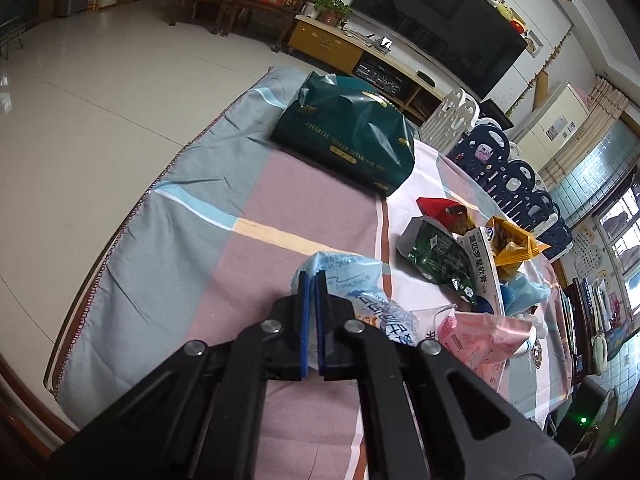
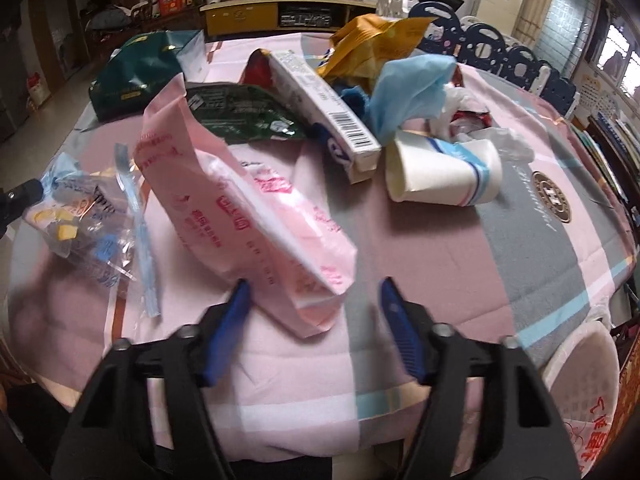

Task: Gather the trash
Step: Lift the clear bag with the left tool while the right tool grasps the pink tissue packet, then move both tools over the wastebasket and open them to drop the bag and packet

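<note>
**Trash collection: left pinch secured, right grasp pending**

Jaws of the left gripper (image 1: 313, 280) are pressed together on the edge of the clear printed wrapper (image 1: 352, 300), with the blue pads flat against the film. The right wrist view shows that same wrapper (image 2: 80, 216) at the left of the table, with a dark tip of the left gripper (image 2: 24, 196) at its upper corner. Thin film of this kind probably slips under a sideways pull, so the left hand does best to draw it straight along the line of the fingers.

The right gripper (image 2: 314, 292) stands spread, pinching nothing. The near end of the pink wrapper (image 2: 256, 208) lies between its blue fingers (image 2: 236, 312) without visible contact. To take it well, the operator brings the fingers down around the folded near end and closes there; the loose middle would likely crumple and pull free.

Beyond the pink wrapper the remaining trash sits bunched toward the far side of the cloth-covered table (image 2: 520, 248): a paper cup (image 2: 440, 172) on its side, a long white carton (image 2: 324, 108) resting across a dark green foil bag (image 2: 244, 114), a pale blue bag (image 2: 408, 88) and a yellow bag (image 2: 372, 40). The dark green tissue pack (image 1: 344, 132) lies apart at the far corner. No bin can be identified with certainty in either view.
</note>
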Tool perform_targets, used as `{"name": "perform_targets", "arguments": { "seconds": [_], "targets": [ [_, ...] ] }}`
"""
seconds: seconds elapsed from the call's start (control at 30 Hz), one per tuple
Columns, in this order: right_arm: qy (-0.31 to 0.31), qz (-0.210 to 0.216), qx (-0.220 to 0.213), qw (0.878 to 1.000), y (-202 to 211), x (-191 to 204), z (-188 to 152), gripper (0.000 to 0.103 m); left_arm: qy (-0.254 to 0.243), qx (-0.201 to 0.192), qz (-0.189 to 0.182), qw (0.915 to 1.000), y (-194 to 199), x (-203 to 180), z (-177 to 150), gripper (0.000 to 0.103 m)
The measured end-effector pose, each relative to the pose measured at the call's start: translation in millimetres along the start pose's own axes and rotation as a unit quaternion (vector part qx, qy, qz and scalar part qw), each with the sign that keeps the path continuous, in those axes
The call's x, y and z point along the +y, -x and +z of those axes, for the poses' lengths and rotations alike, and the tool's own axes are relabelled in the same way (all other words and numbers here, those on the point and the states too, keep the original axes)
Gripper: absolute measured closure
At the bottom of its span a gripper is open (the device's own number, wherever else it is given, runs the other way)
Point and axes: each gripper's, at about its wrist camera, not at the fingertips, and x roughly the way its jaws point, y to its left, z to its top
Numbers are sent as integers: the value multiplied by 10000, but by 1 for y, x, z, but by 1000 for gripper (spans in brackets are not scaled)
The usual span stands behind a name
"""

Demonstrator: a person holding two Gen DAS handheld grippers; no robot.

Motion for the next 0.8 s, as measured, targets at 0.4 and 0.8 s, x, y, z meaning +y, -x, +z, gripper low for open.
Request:
{"name": "perform_targets", "arguments": {
  "seconds": [0.4,0.8],
  "targets": [
    [-682,538,-500,9950,54,-46,14,77,176,-672,-271,9972,28,6,1,99],
    [-1403,272,-819,9863,150,-198,-39,77,-1122,-978,-596,9871,119,-119,-64,99]
  ]
}}
